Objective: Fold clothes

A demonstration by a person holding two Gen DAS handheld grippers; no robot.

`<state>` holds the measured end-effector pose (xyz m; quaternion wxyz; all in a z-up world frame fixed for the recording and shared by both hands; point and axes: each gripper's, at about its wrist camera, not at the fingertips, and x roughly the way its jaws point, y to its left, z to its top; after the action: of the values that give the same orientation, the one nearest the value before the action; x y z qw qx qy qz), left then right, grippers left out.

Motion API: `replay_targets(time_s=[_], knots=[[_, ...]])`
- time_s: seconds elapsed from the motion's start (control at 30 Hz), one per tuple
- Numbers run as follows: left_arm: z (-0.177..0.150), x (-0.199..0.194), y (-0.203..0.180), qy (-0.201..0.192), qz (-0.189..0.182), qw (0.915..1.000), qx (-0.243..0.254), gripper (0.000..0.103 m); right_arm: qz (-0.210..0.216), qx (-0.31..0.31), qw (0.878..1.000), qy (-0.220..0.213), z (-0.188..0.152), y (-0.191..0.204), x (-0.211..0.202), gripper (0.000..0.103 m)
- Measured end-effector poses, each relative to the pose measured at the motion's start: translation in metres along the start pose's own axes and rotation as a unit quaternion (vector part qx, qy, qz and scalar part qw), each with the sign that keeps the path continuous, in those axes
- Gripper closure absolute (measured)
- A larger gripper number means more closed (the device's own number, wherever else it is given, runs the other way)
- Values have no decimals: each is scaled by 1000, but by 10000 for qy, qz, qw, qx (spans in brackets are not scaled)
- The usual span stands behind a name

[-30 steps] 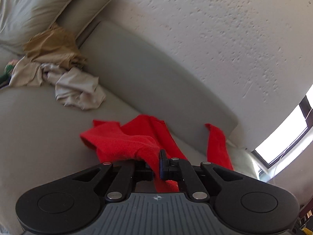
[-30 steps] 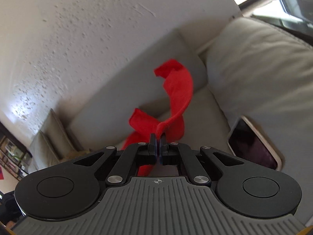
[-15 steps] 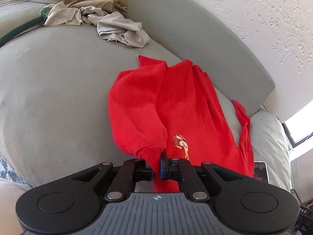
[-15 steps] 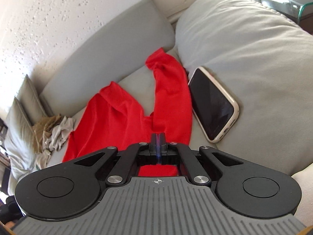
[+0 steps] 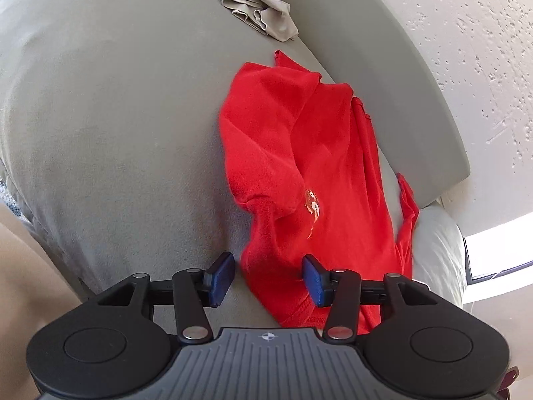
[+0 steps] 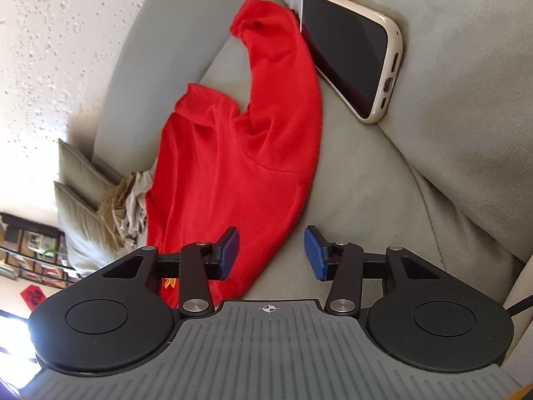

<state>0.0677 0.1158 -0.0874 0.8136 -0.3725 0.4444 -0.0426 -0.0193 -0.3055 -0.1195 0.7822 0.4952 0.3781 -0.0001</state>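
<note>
Red shirt (image 5: 319,166) lying spread on grey sofa (image 5: 116,133), partly folded over itself, small print showing near the fold. Left gripper (image 5: 269,278) over the shirt's near hem, jaws wide apart, blue pads (image 5: 221,278) clear of the cloth, holding nothing. Beige clothes (image 5: 256,13) heaped farther along the sofa, well apart from the shirt.

From the right wrist: shirt (image 6: 240,153) flat on the sofa seat (image 6: 366,183), one sleeve reaching up toward the backrest. Phone (image 6: 349,50) resting on the sofa's arm cushion, just beside that sleeve. Right gripper (image 6: 271,255) hanging over the shirt's near edge, jaws spread, nothing between them. Beige clothes (image 6: 126,206) and pillows (image 6: 80,180) beyond the shirt.
</note>
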Motion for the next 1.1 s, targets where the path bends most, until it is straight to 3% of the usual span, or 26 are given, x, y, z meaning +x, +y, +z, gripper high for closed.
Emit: replay_targets(time_s=[0.13,0.23,0.37,0.4,0.43,0.47,0.53,0.67,0.77,0.87,0.93,0.97,1.0,1.1], knots=[[0,9,-8,-148,-224,9996,78,38,332,267,9989,-205,5,-12,6,53],[2,17,-8,-276,-434,9987,28,38,394,187,9982,-423,8,-12,14,53],[5,21,1,-336,-738,9962,-308,39,289,-359,9969,-645,10,-1,28,54],[6,20,4,-334,-804,9954,-404,39,191,-531,9960,-695,9,3,30,57],[7,20,7,-331,-870,9944,-501,40,18,-736,9946,-731,7,7,32,71],[7,19,10,-328,-936,9933,-597,40,-194,-928,9927,-743,5,11,34,98],[8,17,13,-318,-996,9919,-719,43,-396,-1153,9888,-862,2,16,31,98],[6,14,12,-300,-1003,9922,-678,43,-940,-1360,9700,-1785,-1,25,2,99],[4,15,5,-298,-909,9941,-516,44,-842,-1123,9774,-1581,6,17,1,99],[2,17,0,-261,-686,9966,-383,54,-847,-1070,9798,-1463,7,14,6,98],[1,18,-4,-251,-436,9985,-236,76,-849,-1034,9813,-1384,7,11,8,98],[2,20,-6,-264,-280,9992,-120,81,-851,-1017,9820,-1344,7,10,10,97],[6,20,-8,-350,-152,9993,-43,95,-852,-999,9827,-1304,8,9,11,97],[6,5,-2,-1122,-25,9934,-245,98,-856,-945,9847,-1185,8,5,16,97]])
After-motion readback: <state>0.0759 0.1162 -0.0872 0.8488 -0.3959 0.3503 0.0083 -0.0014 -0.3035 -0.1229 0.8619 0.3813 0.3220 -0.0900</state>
